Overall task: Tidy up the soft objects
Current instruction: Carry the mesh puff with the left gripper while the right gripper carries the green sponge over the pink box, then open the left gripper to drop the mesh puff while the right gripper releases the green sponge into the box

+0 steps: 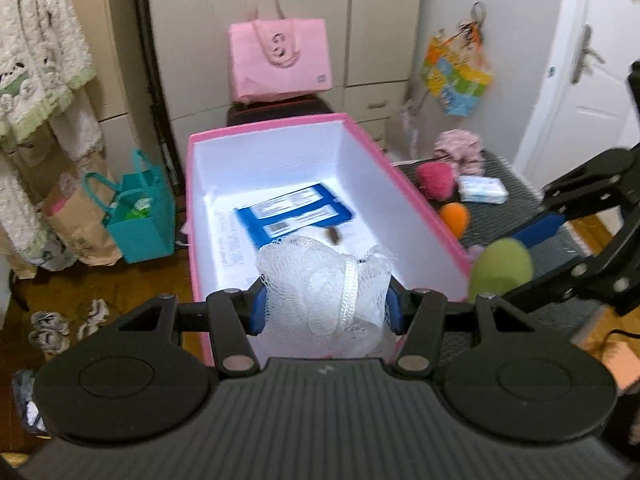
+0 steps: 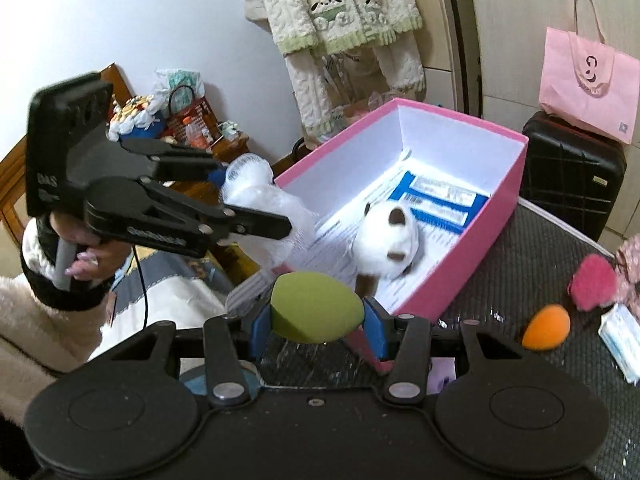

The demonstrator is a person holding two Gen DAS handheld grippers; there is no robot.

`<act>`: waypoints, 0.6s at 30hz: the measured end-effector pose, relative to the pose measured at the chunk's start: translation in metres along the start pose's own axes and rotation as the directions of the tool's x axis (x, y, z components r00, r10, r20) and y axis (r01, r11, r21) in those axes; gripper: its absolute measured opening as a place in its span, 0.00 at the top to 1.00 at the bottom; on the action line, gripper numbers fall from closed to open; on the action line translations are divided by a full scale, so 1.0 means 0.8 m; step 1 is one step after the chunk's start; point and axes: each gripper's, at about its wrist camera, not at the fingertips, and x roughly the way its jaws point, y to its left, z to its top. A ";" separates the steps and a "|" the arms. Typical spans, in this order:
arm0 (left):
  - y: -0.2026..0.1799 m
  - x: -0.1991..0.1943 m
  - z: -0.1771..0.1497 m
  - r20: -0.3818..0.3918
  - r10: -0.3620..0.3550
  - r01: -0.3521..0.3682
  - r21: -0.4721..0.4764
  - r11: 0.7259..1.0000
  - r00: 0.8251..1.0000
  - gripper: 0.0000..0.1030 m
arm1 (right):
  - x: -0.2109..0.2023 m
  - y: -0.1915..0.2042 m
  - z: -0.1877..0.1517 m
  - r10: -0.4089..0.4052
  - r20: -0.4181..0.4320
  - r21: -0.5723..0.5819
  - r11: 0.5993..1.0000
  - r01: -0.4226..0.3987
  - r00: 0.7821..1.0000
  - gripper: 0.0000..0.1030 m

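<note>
My left gripper (image 1: 325,307) is shut on a white mesh bath pouf (image 1: 324,280) and holds it over the near end of the pink box (image 1: 404,184); the pouf also shows in the right wrist view (image 2: 260,196). My right gripper (image 2: 316,320) is shut on a green egg-shaped sponge (image 2: 316,306), just outside the box's near corner; the sponge also shows in the left wrist view (image 1: 500,270). A white plush toy with brown ears (image 2: 386,242) lies inside the box (image 2: 460,276) on blue and white papers (image 2: 444,200).
On the dark table (image 2: 520,248) right of the box lie an orange sponge (image 2: 546,326), a pink heart puff (image 2: 592,282), a tissue pack (image 2: 622,336) and a pink fluffy item (image 1: 460,150). A black suitcase (image 2: 572,172) with a pink bag (image 2: 588,80) stands behind.
</note>
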 end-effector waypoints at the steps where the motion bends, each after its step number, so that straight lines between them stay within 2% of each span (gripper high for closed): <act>1: 0.002 0.007 0.001 -0.005 0.011 -0.011 0.014 1.000 1.000 0.48 | 0.004 -0.003 0.005 -0.010 0.006 -0.002 1.000 0.010 1.000 0.48; 5: -0.001 0.034 0.006 -0.024 0.070 -0.067 0.092 0.994 0.997 0.46 | 0.017 -0.018 0.025 -0.021 0.015 0.014 1.000 0.020 1.000 0.48; 8: -0.010 0.053 0.007 -0.022 0.161 -0.154 0.194 0.969 0.987 0.46 | 0.028 -0.028 0.038 -0.012 0.016 0.033 0.999 0.012 1.000 0.48; 10: -0.012 0.064 0.008 -0.034 0.195 -0.182 0.234 0.955 0.980 0.46 | 0.037 -0.036 0.047 -0.007 0.010 0.047 0.999 0.006 1.000 0.48; 16: -0.015 0.082 0.013 -0.064 0.175 -0.152 0.272 0.950 0.982 0.45 | 0.072 -0.058 0.073 0.006 -0.025 0.099 0.995 -0.004 1.000 0.48; 18: -0.012 0.084 0.015 -0.055 0.175 -0.155 0.263 0.952 0.983 0.38 | 0.083 -0.066 0.081 0.010 -0.036 0.119 0.993 -0.006 0.999 0.48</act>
